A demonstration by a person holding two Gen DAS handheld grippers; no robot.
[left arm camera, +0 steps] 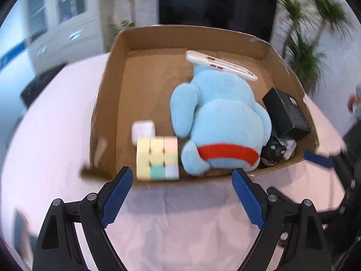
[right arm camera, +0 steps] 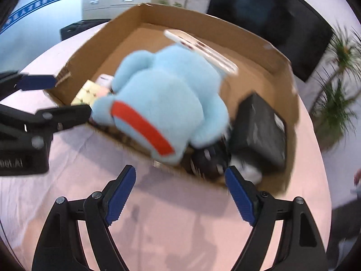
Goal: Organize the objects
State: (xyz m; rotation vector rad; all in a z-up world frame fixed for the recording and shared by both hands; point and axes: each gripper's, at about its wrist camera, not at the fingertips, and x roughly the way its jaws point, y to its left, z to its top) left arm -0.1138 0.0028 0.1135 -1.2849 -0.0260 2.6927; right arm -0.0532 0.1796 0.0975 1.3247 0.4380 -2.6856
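Observation:
An open cardboard box (left arm camera: 108, 103) (right arm camera: 203, 22) stands on the pink tablecloth (left arm camera: 180, 214). A light-blue plush toy (left arm camera: 221, 117) (right arm camera: 162, 94) with a red band lies in it, and a white remote-like device (left arm camera: 221, 65) (right arm camera: 203, 47) rests on top of the toy. A pastel puzzle cube (left arm camera: 158, 158) (right arm camera: 86, 93) and a small white case (left arm camera: 143, 129) sit at the toy's left. A black box (left arm camera: 286, 113) (right arm camera: 259, 131) and a small black figure (left arm camera: 274, 152) are at its right. My left gripper (left arm camera: 182, 170) (right arm camera: 71, 96) is open at the box's near wall. My right gripper (right arm camera: 180, 169) is open and empty there too.
Behind the table are a dark screen (left arm camera: 216, 2), potted plants (left arm camera: 311, 52) and a grey cabinet (left arm camera: 63, 29). A person's hand (left arm camera: 354, 102) shows at the far right edge. Bare tablecloth lies between the box and both grippers.

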